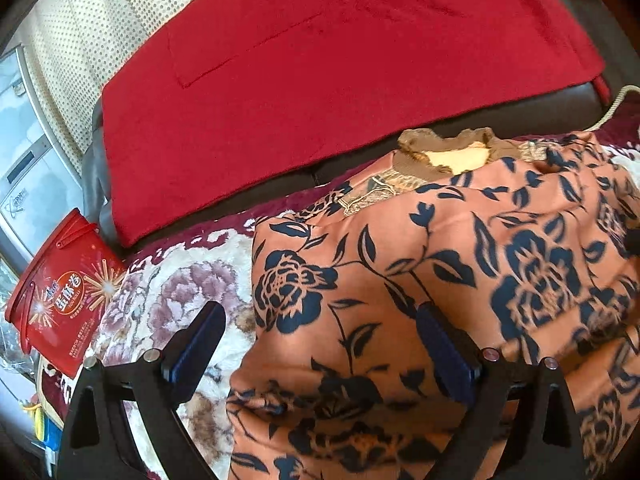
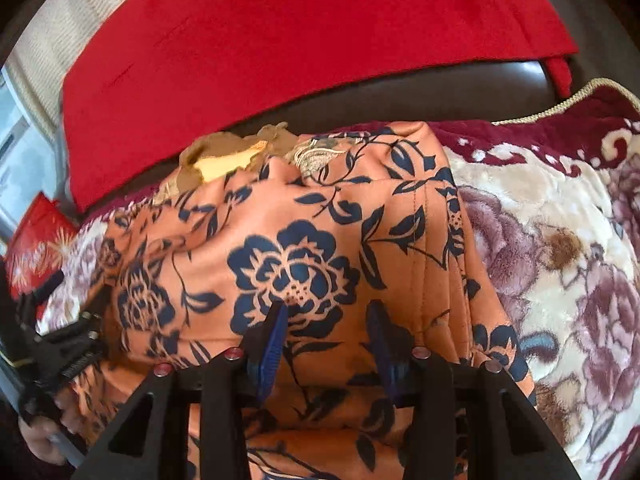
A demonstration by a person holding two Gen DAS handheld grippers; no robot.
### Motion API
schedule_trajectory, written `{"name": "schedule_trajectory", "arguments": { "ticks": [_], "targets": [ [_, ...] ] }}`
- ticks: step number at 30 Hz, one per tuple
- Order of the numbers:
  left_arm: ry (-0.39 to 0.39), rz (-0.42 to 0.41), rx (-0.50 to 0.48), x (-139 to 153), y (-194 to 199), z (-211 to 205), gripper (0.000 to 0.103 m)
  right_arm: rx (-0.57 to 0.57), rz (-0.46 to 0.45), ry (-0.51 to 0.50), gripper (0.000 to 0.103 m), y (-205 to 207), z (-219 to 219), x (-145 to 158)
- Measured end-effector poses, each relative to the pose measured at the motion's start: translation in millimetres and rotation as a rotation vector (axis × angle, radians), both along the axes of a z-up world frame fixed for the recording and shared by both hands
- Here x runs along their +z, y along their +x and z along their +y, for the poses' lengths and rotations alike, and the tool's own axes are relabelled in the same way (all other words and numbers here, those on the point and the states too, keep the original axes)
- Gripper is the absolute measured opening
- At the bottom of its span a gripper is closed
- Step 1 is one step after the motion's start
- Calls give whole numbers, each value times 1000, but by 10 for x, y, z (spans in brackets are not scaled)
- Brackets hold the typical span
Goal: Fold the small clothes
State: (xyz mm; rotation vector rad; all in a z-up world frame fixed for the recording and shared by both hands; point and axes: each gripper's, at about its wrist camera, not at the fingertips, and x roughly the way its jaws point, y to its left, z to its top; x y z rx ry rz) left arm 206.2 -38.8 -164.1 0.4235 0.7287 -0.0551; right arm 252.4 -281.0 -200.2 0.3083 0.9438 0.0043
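Observation:
An orange top with navy flowers (image 1: 420, 280) lies spread on a plush floral blanket (image 1: 172, 292), its brown ruffled collar (image 1: 452, 156) at the far end. My left gripper (image 1: 320, 312) is open wide above the top's left edge. One finger hangs over the blanket, the other over the cloth, with nothing pinched. In the right wrist view the same top (image 2: 304, 240) fills the middle, with its collar (image 2: 224, 160) at the far left. My right gripper (image 2: 328, 308) hovers over a large navy flower, its blue pads apart and the cloth lying flat beneath them.
A red cloth (image 1: 320, 80) drapes the dark leather sofa back (image 2: 480, 92) behind the top. A red snack box (image 1: 60, 300) stands at the left. The blanket (image 2: 560, 260) extends to the right. A person's hand (image 2: 38, 436) shows at the lower left.

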Motion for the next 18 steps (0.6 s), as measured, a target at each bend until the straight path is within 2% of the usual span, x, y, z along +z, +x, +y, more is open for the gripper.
{"name": "schedule_trajectory", "arguments": {
  "ticks": [5, 8, 9, 13, 15, 18],
  "targets": [
    [-23, -38, -24, 140, -215, -2, 96, 16, -82, -14, 45, -208, -28, 155],
    [-72, -72, -35, 314, -391, 53, 96, 10, -154, 5, 45, -375, -57, 302],
    [-109, -73, -30, 396, -469, 99, 96, 10, -176, 3, 45, -438, -43, 358],
    [-184, -91, 3, 555, -752, 284, 96, 17, -252, -2, 56, -723, 49, 520],
    [-183, -106, 33, 570, -964, 407, 96, 14, -275, 0, 58, -916, 96, 524],
    [-188, -68, 50, 523, -1170, 568, 96, 13, -259, 4, 58, -1194, 127, 486]
  ]
}}
